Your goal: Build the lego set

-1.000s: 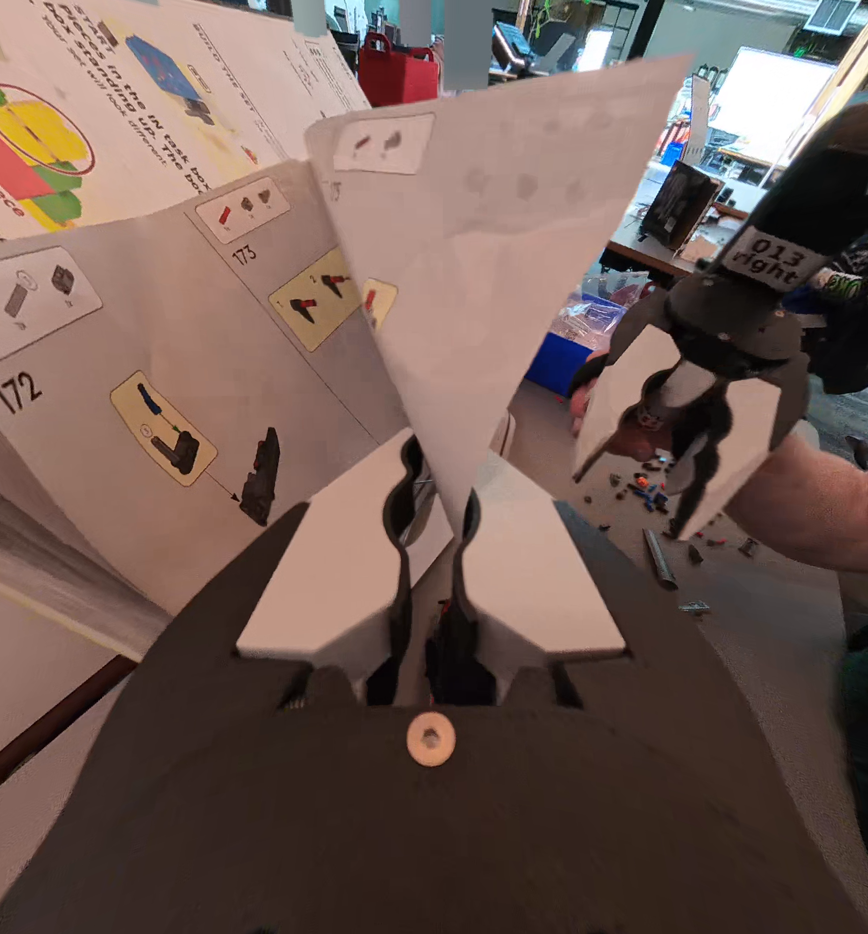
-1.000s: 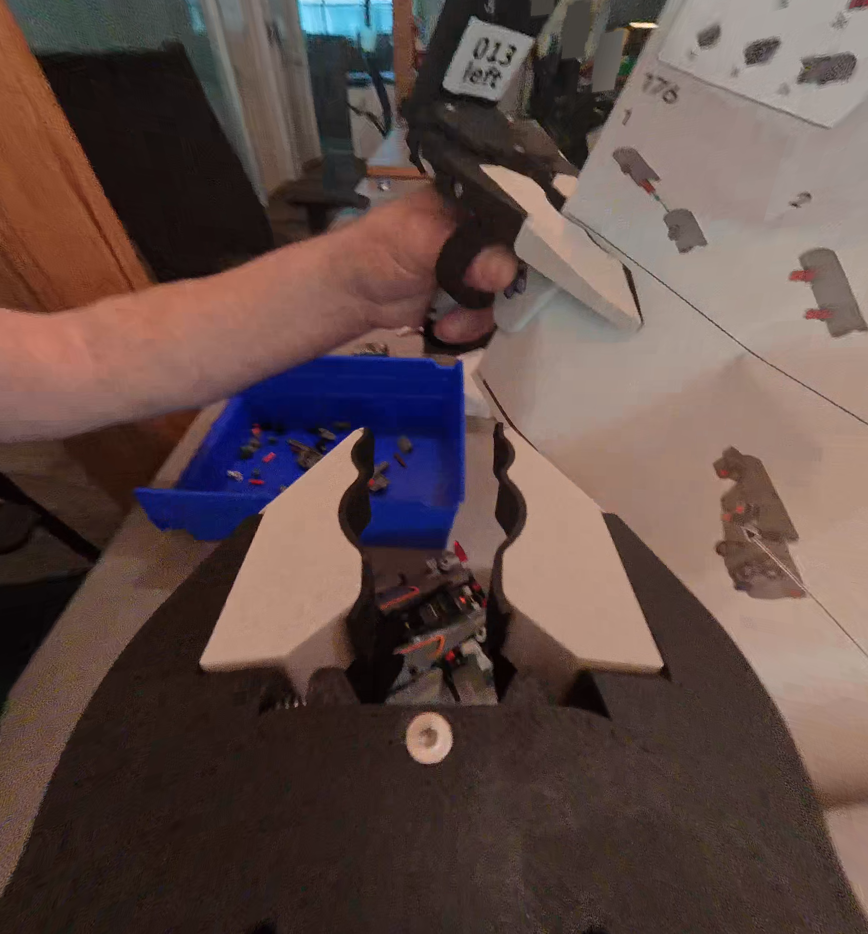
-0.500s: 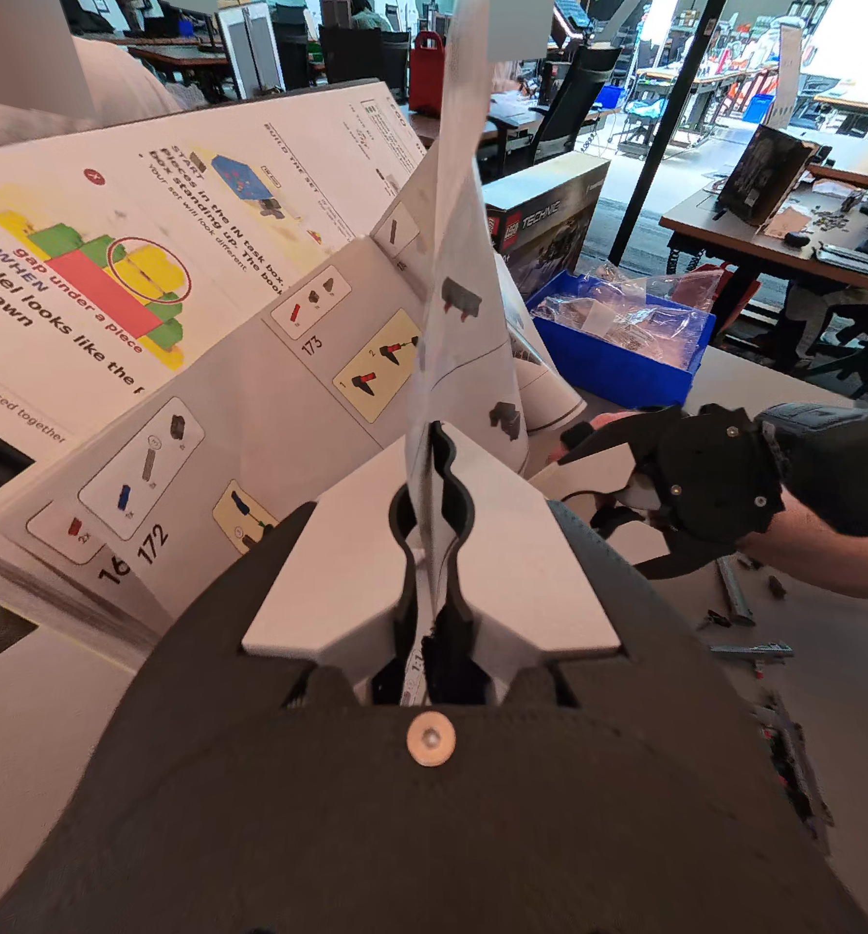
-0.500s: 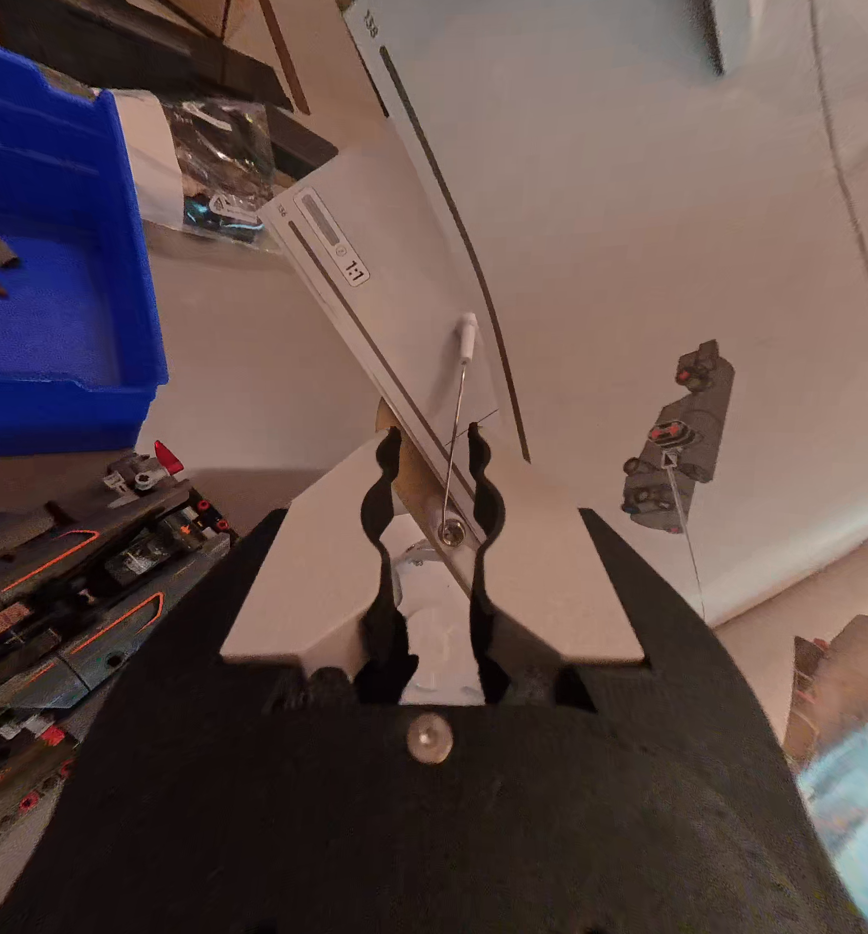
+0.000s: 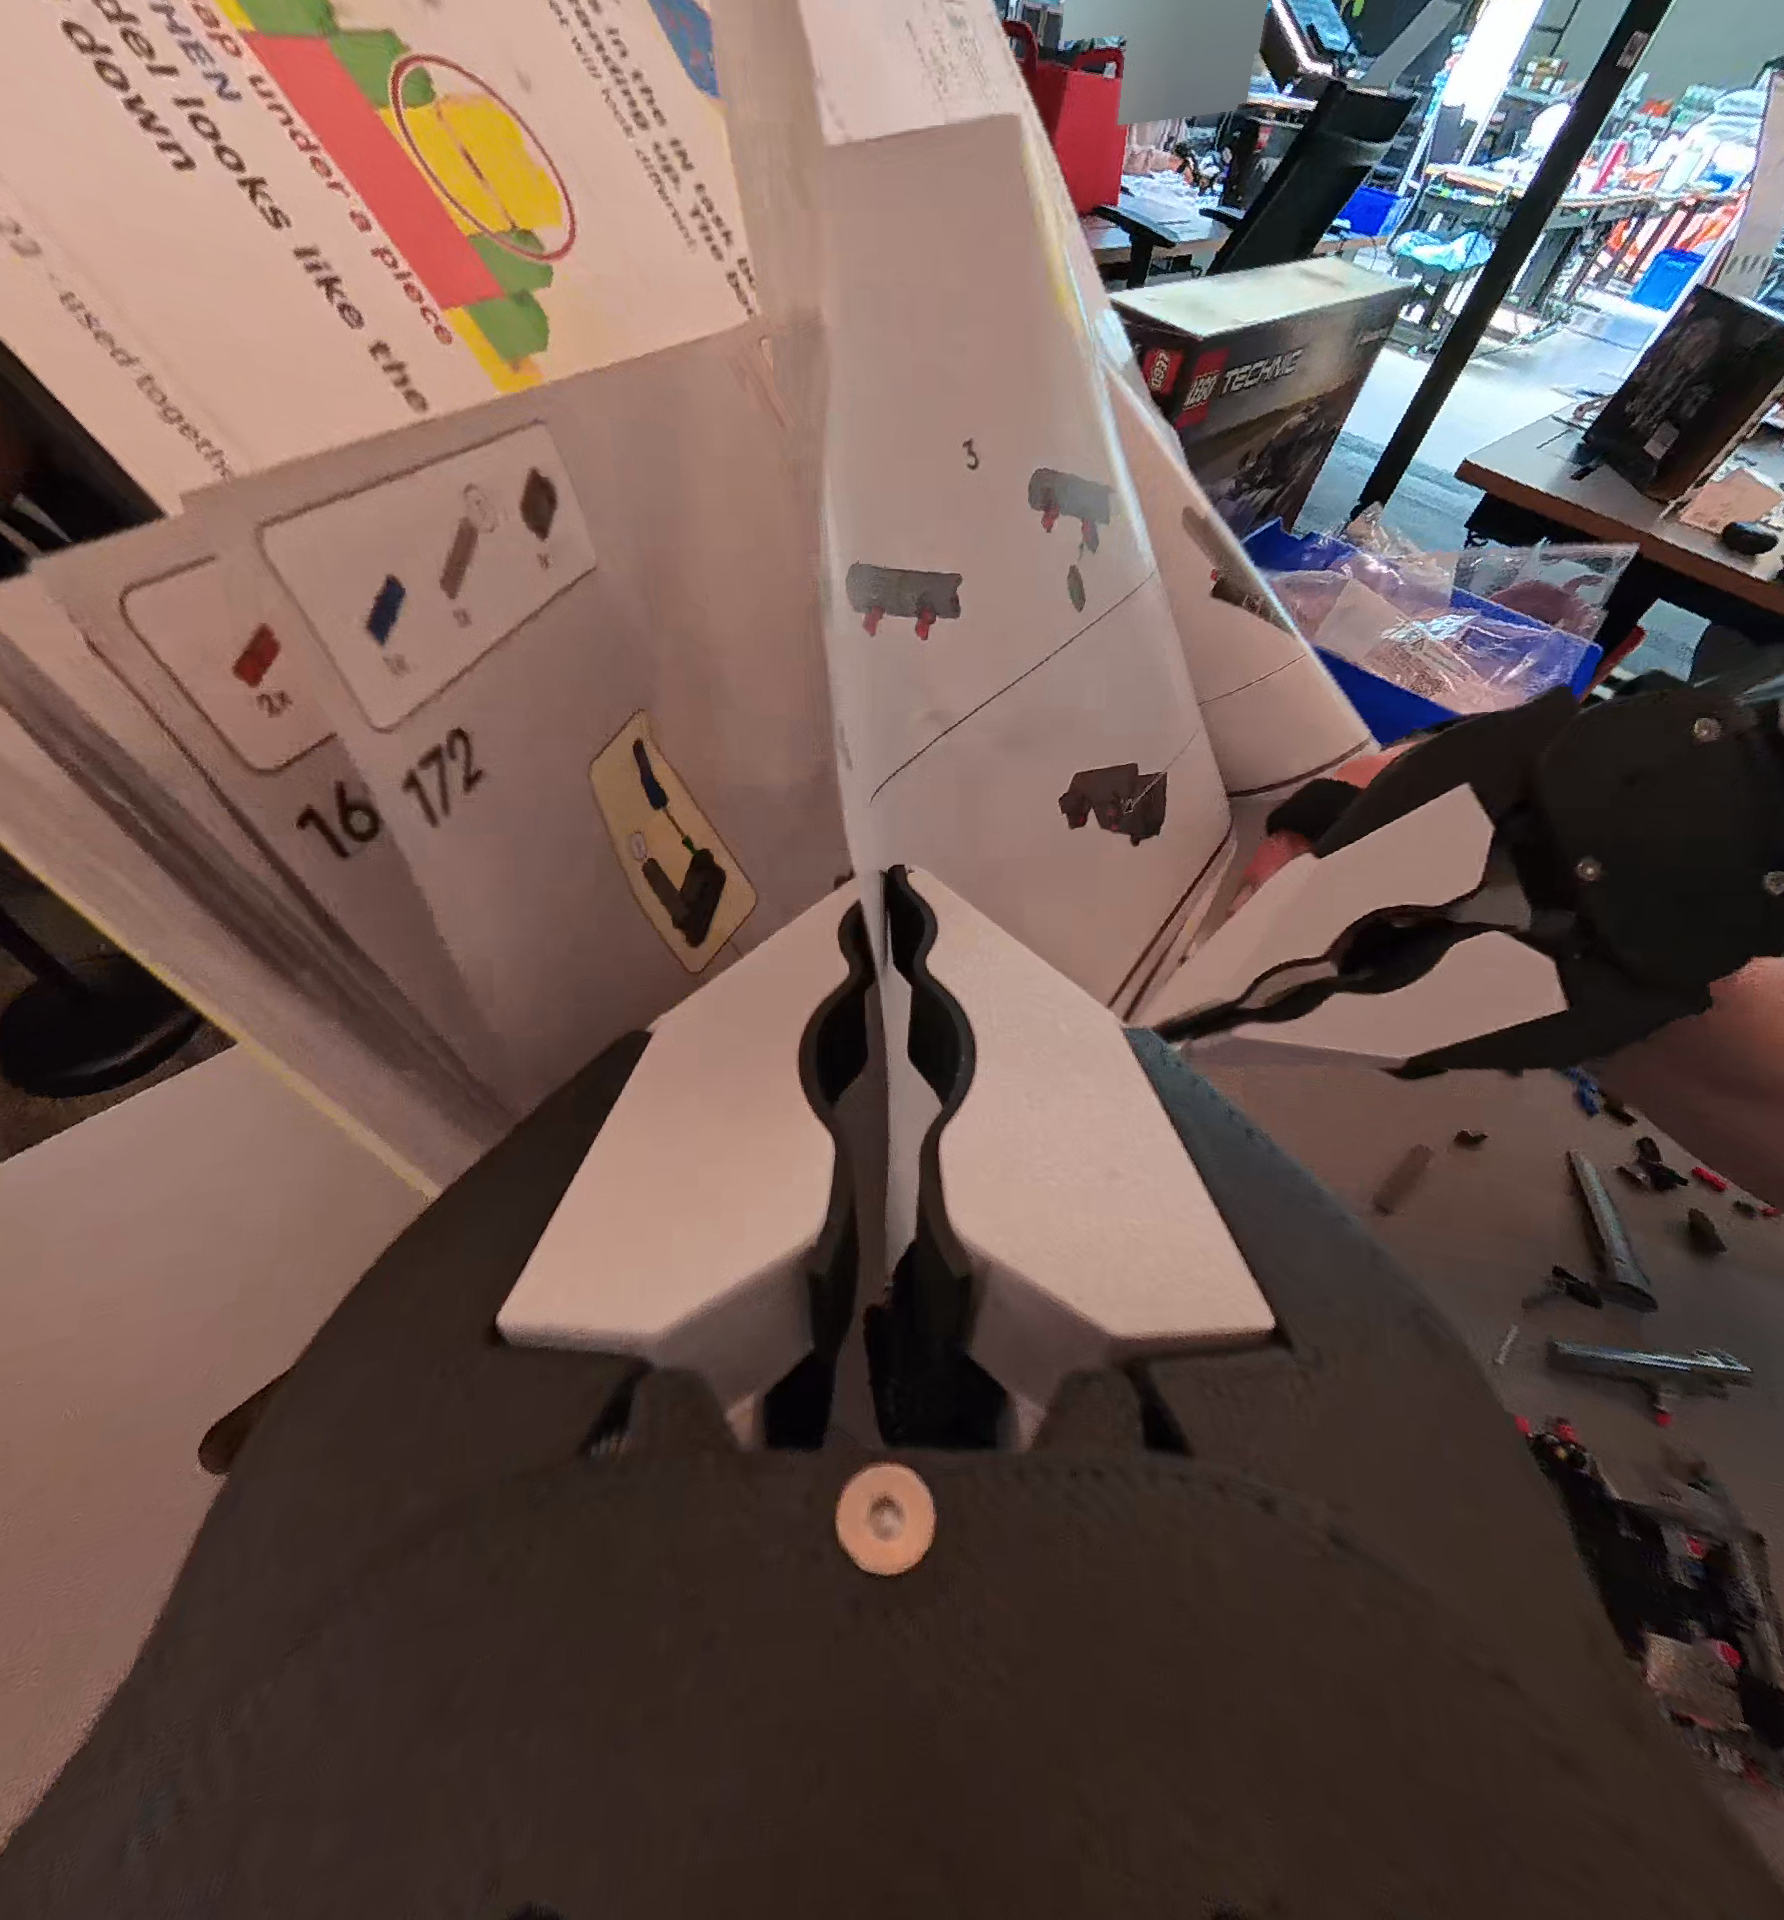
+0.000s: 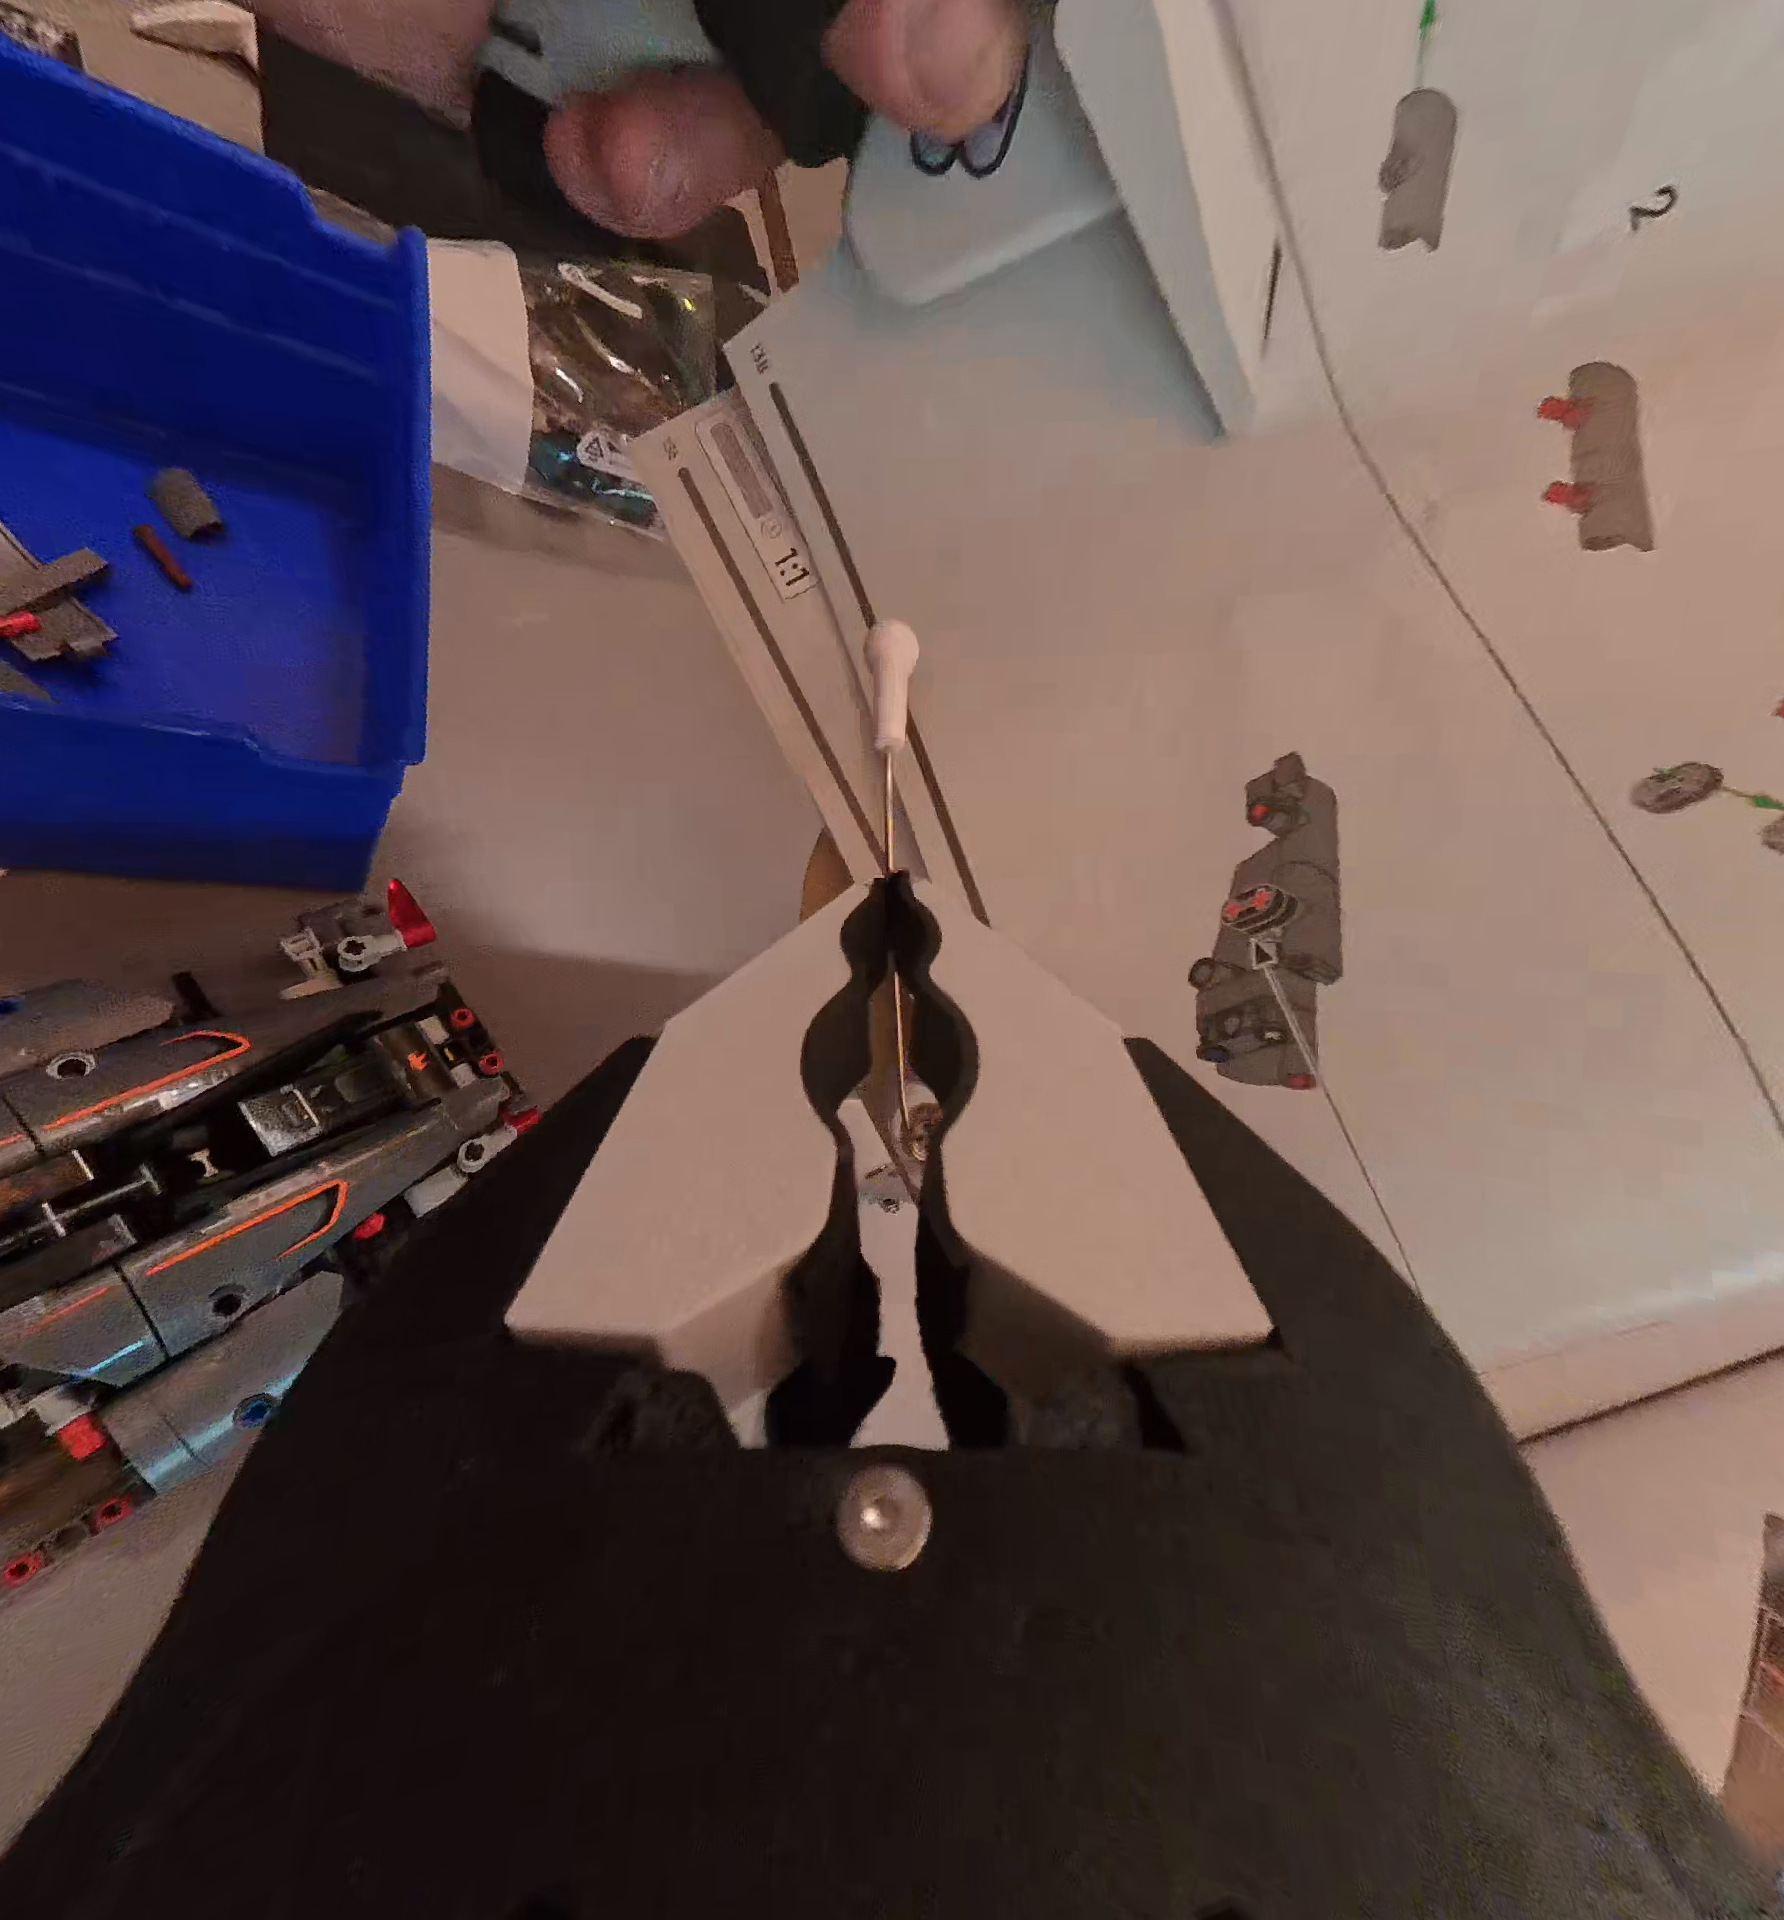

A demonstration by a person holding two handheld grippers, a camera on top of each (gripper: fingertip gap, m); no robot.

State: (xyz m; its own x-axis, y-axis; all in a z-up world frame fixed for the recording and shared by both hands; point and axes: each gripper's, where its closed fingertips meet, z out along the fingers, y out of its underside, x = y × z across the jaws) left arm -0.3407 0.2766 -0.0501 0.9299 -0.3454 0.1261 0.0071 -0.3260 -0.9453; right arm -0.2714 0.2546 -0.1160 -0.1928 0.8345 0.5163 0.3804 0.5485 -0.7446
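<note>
The instruction booklet [image 5: 514, 790] stands open on a book stand. My left gripper [image 5: 886, 883] is shut on one page [image 5: 971, 675], which it holds upright and edge-on. My right gripper [image 6: 893, 888] is shut on the stand's thin wire page holder [image 6: 890, 686], which has a white tip and lies against the lower page [image 6: 1127, 727]. The right gripper also shows in the left wrist view [image 5: 1179, 1029], low at the booklet's right foot. The part-built dark grey and orange lego model [image 6: 171, 1174] lies on the table to the left of my right gripper.
A blue bin [image 6: 192, 364] with several loose parts stands behind the model. More loose pieces [image 5: 1605, 1236] lie on the table at right. A lego box [image 5: 1272, 374] and a blue bin of plastic bags [image 5: 1439, 634] stand behind the booklet. A large printed sheet [image 5: 348, 156] is propped behind it. About 10 cm separates my left fingertips from my right.
My right gripper came down from mid-air to the foot of the stand and closed on the wire page holder. My left gripper kept its page and swung it more upright.
</note>
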